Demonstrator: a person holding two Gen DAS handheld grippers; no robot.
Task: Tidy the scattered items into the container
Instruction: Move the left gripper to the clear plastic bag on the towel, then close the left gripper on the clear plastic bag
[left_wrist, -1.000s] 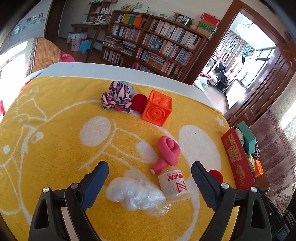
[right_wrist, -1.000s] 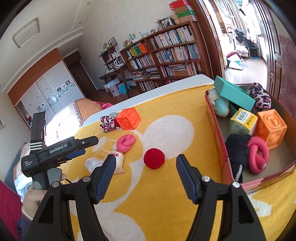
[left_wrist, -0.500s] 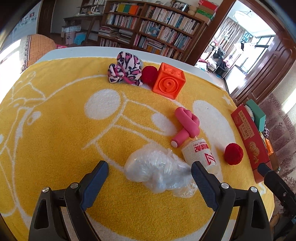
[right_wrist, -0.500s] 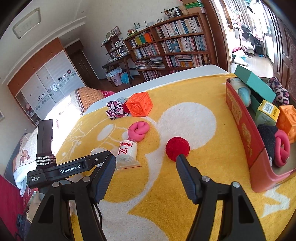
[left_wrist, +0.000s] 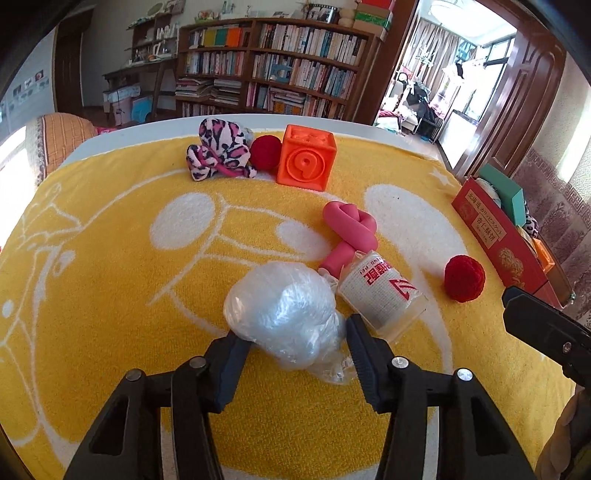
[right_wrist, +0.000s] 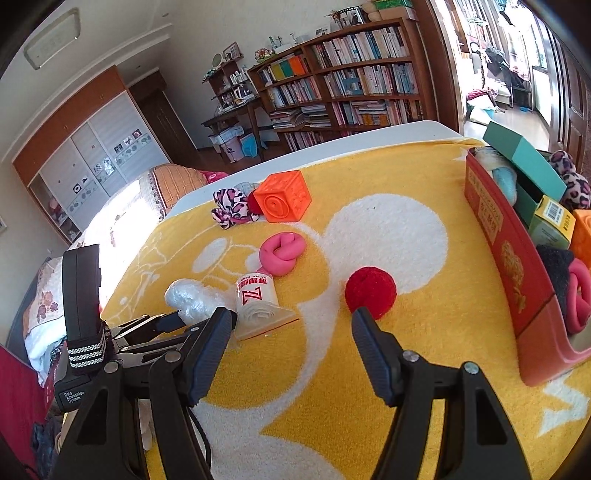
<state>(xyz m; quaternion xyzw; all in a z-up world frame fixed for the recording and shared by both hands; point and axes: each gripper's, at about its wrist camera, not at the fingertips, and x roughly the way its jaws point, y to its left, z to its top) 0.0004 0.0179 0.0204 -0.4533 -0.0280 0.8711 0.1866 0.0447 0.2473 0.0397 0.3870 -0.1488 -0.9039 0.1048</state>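
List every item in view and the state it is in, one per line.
left gripper: shut on plastic bag.
right gripper: open, empty.
plastic bag: crumpled, on the blanket.
bandage roll: wrapped, lying on its side.
pink knot: loose on blanket.
red ball: loose on blanket.
orange cube: upright.
red box: open, partly filled.

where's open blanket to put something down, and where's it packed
Free: the wide left stretch of the yellow blanket, between the leopard plush and the left tool. Also free: the white patch between the orange cube and the red box. Crowded: the plastic bag, wrapped roll and pink knot cluster. The box is nearly full.
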